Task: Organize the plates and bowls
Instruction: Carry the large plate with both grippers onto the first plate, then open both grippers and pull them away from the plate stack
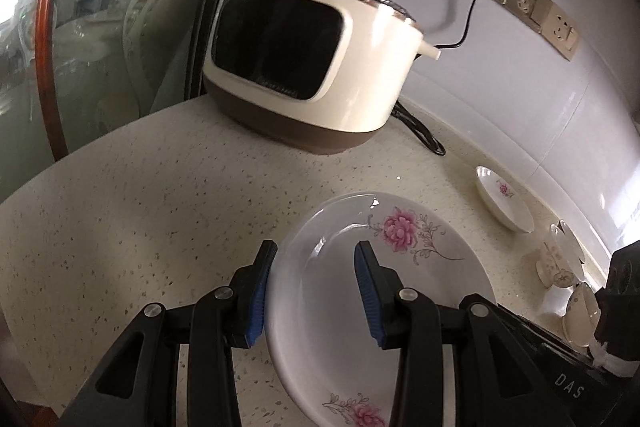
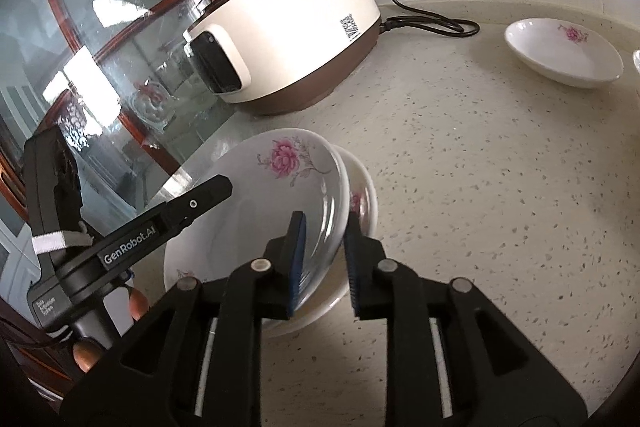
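Nearest us, our right gripper (image 2: 324, 259) jaws stand apart astride the top plate (image 2: 280, 195), apparently just stacked, left gripper (image 1: 316, 291) jaws likewise apart; next, the small dish (image 2: 560, 55) at two o'clock.

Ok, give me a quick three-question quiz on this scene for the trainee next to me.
1. How many plates are stacked in front of the right gripper?
2. The flowers on the top plate are: A blue, B pink, C yellow.
3. True or false: the top plate lies flat on the lower plate.
Key: 1 two; 2 B; 3 false, it is tilted.
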`<control>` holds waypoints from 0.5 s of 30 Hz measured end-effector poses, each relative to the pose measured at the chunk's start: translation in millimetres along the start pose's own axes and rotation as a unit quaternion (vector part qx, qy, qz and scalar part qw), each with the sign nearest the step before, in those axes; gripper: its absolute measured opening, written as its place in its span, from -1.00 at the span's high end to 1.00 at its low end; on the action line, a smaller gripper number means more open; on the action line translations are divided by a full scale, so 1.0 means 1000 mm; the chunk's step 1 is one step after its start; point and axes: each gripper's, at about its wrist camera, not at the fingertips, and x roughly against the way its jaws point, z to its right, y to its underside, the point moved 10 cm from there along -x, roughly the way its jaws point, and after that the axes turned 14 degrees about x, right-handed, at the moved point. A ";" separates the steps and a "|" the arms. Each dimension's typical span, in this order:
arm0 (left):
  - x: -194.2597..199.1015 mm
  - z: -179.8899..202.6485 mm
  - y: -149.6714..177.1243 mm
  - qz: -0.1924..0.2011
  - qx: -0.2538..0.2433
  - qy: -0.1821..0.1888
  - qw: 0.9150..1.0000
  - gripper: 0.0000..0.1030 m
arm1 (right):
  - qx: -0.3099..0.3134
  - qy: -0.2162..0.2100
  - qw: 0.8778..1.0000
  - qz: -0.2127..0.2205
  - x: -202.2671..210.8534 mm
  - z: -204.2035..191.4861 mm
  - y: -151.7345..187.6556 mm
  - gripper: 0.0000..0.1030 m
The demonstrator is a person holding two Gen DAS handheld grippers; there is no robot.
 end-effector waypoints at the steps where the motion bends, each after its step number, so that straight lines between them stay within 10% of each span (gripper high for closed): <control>1: 0.000 -0.001 0.001 -0.003 0.002 0.000 1.000 0.22 | 0.006 0.002 1.000 0.000 0.000 -0.002 0.000 0.35; 15: -0.002 -0.006 0.003 -0.005 0.013 -0.006 1.000 0.00 | 0.098 0.079 0.992 -0.012 0.005 -0.013 -0.001 -0.06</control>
